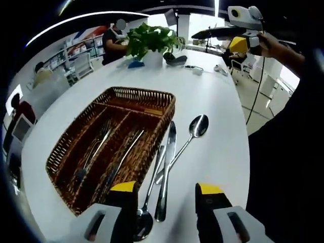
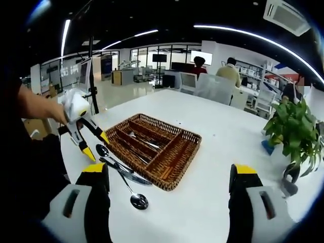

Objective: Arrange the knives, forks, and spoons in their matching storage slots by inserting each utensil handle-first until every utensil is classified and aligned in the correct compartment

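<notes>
A brown wicker cutlery tray (image 1: 163,124) with long slots sits on the white table (image 1: 212,91). One slot holds forks (image 1: 96,147) and the slot beside it holds a knife (image 1: 124,157). On the table beside the tray's right wall lie a knife (image 1: 167,172), a spoon (image 1: 197,126) with its bowl far from me, and a second spoon (image 1: 144,223) with its bowl near me. My left gripper (image 1: 167,190) hovers open just above these loose utensils, holding nothing. My right gripper (image 2: 170,172) is open and empty, raised well back from the tray (image 2: 185,162); the left gripper (image 2: 96,145) is beside the spoons (image 2: 139,200).
A potted plant (image 1: 152,40) and small items stand at the table's far end. The right gripper (image 1: 223,38) is held in a hand, high over the table's right edge. People sit at desks beyond the table. Bare tabletop (image 2: 217,147) lies past the tray.
</notes>
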Demonstrator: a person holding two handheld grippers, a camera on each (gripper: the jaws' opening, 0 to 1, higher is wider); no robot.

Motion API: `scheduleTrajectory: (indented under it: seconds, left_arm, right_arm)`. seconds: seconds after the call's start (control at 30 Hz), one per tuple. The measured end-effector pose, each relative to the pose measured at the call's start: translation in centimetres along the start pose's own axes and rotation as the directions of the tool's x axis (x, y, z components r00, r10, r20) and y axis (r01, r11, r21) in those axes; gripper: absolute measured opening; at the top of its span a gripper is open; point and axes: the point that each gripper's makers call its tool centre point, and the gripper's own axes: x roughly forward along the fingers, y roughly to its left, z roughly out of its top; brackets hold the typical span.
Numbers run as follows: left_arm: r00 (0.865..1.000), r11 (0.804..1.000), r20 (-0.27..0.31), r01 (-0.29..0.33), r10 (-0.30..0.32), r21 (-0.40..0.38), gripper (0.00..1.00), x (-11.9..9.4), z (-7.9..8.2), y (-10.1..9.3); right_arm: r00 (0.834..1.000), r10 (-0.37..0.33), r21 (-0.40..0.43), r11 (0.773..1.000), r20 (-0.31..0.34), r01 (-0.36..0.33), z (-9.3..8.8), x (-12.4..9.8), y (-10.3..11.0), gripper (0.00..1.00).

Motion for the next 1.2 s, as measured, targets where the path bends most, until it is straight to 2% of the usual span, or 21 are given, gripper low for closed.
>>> scheduleTrajectory:
  seconds: [0.13,0.3,0.7,0.83,0.87,0.9,1.2]
  left_arm:
    - [1.000,1.000,-0.023,-0.002,0.002,0.003,0.39,1.4,-1.0,0.1]
    - [0.999,1.000,-0.032,0.000,0.001,0.015,0.28,3.1,-2.2,0.3]
    - [0.997,1.000,-0.072,0.015,-0.013,0.024,0.16,4.9,-3.1,-0.1]
    - [0.996,0.997,-0.092,0.005,0.003,0.078,0.15,5.4,-3.4,-0.1]
    - [0.998,0.993,-0.066,-0.003,0.012,0.120,0.12,5.4,-2.9,0.2]
    - [0.998,0.991,-0.065,-0.007,0.016,0.136,0.09,5.4,-2.8,0.0]
    - [0.995,0.982,-0.097,0.018,0.000,0.187,0.08,5.3,-2.8,-0.2]
  right_arm:
    - [1.000,0.004,0.003,1.000,0.000,-0.004,-0.1,0.0,0.2,1.00]
    - [1.000,0.011,0.004,1.000,0.001,-0.011,-0.2,0.0,0.5,1.00]
    - [1.000,-0.004,0.019,1.000,0.001,0.004,-0.7,-0.6,0.2,1.00]
    - [1.000,-0.005,0.022,1.000,-0.001,0.005,-0.7,-0.7,0.2,1.00]
    - [1.000,-0.006,0.021,1.000,-0.002,0.006,-0.8,-0.7,0.2,1.00]
    - [1.000,-0.006,0.021,1.000,-0.002,0.006,-0.8,-0.7,0.2,1.00]
    - [1.000,-0.008,0.030,1.000,0.002,0.008,-0.8,-0.7,0.1,1.00]
